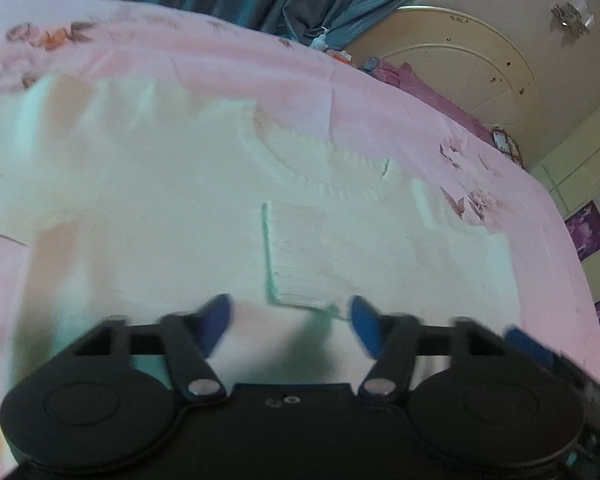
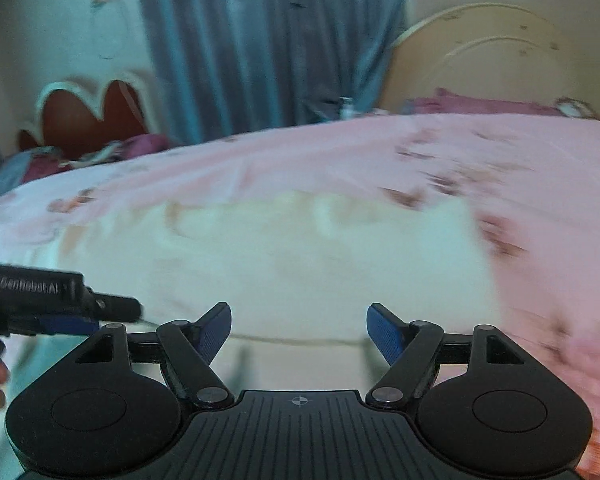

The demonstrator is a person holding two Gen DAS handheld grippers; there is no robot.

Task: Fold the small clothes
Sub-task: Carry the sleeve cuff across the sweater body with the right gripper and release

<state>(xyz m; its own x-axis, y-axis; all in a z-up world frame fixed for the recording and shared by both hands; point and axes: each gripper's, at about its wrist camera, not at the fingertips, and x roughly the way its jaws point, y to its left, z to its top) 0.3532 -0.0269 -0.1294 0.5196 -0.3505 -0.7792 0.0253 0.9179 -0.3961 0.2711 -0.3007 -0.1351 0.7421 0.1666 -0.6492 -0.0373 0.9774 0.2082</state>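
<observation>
One white knit sweater [image 1: 204, 200] lies spread on the pink bedsheet [image 1: 520, 240], neckline away from the cameras, with a ribbed cuff [image 1: 300, 256] folded across its chest. The left gripper [image 1: 290, 320] hangs just over the near part of the sweater, jaws wide apart and holding nothing; the right gripper [image 2: 299, 330] is likewise wide open and empty, over the near edge of the sweater [image 2: 300, 248]. Both views are blurred, so contact is hard to judge. The likely trouble: a pinch that catches the sheet along with the knit — dragging it — or takes only one layer, leaving a crooked fold. Count: one sweater, two grippers, one sheet.
</observation>
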